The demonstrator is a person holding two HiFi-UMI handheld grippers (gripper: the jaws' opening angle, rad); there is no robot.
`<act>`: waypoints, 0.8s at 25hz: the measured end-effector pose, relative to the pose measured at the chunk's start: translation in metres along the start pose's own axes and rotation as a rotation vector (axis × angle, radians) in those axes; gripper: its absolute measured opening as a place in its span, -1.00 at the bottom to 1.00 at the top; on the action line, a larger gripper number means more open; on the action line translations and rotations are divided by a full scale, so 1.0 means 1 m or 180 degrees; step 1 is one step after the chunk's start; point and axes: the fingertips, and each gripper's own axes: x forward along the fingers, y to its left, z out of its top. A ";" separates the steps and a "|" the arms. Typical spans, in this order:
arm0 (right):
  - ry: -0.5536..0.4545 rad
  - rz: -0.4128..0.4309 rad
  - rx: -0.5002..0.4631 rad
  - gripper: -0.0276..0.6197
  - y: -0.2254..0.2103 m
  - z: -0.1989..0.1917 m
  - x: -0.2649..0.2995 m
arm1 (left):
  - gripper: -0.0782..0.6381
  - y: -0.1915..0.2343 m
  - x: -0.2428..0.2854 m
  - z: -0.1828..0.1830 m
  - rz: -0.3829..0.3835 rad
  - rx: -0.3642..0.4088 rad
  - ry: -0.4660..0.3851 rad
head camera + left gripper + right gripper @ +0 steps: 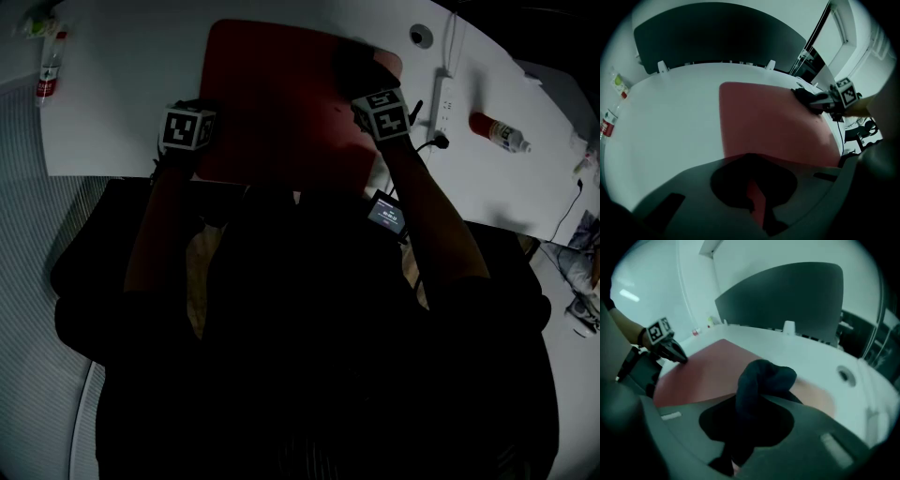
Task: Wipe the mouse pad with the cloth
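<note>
A red mouse pad [281, 103] lies flat on the white table [122, 94]. My left gripper [201, 120] sits at the pad's left edge near its near corner, jaws shut on that edge; in the left gripper view a sliver of pad [757, 201] shows between the dark fingers. My right gripper [367, 89] is at the pad's far right corner, shut on a bunched dark cloth [361, 67] that rests on the pad. The cloth [761, 380] fills the right gripper view. The left gripper's [679, 357] tips come to a point on the pad [708, 366].
A white power strip [442, 103] and a red-and-white bottle [500, 131] lie right of the pad, with a cable hole [421, 36] behind them. Another bottle [49, 70] lies far left. A dark panel [717, 33] stands along the table's back edge.
</note>
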 end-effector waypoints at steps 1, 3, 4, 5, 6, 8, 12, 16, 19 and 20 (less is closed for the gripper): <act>-0.0016 0.0161 -0.0043 -0.72 0.026 -0.004 0.001 | -0.76 0.000 0.000 0.000 0.0007 -0.0010 0.0007; 0.0145 0.0782 -0.0446 -0.72 0.102 -0.021 0.002 | -0.76 0.001 0.000 -0.001 0.0031 0.0018 0.0056; 0.0301 0.1138 -0.0686 -0.72 0.144 -0.035 0.001 | -0.76 0.001 -0.001 -0.002 0.0046 0.0046 0.0083; 0.0478 0.1438 -0.0855 -0.72 0.178 -0.051 0.000 | -0.76 0.002 -0.001 -0.002 0.0057 0.0063 0.0091; 0.0655 0.1639 -0.0884 -0.72 0.200 -0.065 -0.001 | -0.76 0.002 -0.001 -0.001 0.0063 0.0056 0.0076; 0.0958 0.1822 -0.0422 -0.72 0.209 -0.083 -0.004 | -0.76 0.000 0.000 0.002 0.0074 -0.0006 0.0039; 0.0574 0.2421 0.0997 -0.72 0.180 -0.046 -0.042 | -0.76 -0.041 0.002 0.004 -0.0329 0.0234 0.0246; -0.0393 0.2345 0.1598 -0.72 0.118 0.028 -0.115 | -0.76 -0.106 -0.033 0.052 -0.0839 0.0344 -0.0295; -0.1021 0.2080 0.1518 -0.72 0.083 0.067 -0.180 | -0.76 -0.184 -0.082 0.110 -0.1443 0.0218 -0.1070; -0.1196 0.1967 0.1442 -0.72 0.074 0.079 -0.202 | -0.76 -0.204 -0.102 0.131 -0.1582 0.0202 -0.1320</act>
